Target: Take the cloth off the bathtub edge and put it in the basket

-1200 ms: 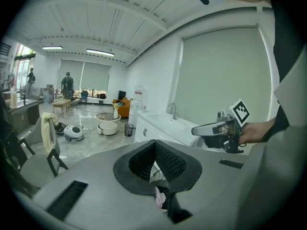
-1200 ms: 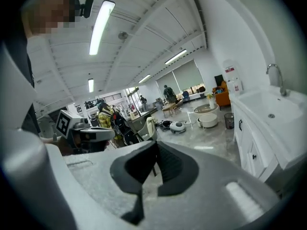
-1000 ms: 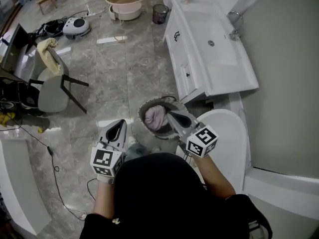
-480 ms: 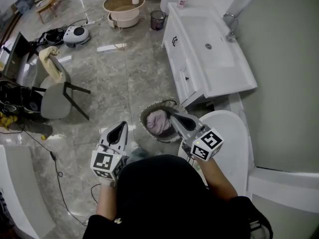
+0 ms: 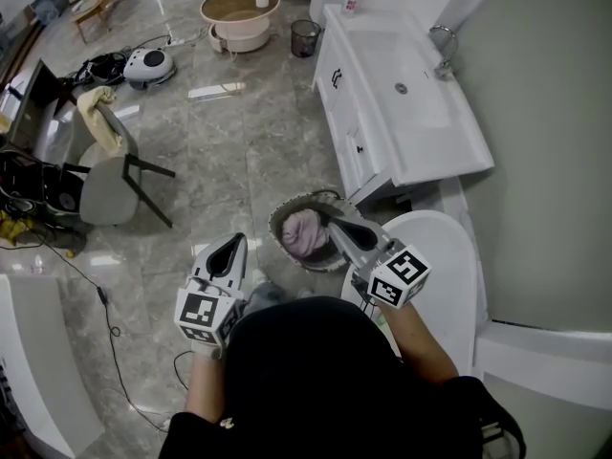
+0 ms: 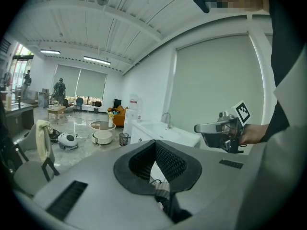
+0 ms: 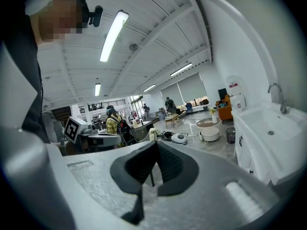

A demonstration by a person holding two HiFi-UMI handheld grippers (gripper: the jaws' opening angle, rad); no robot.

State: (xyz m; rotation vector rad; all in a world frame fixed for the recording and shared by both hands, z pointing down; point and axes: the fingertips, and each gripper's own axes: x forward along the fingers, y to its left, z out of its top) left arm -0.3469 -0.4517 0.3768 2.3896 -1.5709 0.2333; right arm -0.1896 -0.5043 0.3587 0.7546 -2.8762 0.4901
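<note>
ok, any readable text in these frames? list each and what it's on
No readable text.
Left cube, right cube: black-and-white square patterns only, no letters.
Red label on a white unit in the background: too small to read.
Bottle on the vanity: label too blurred to read.

L claw & R claw both closed, empty, held fwd, tilted slightly down.
</note>
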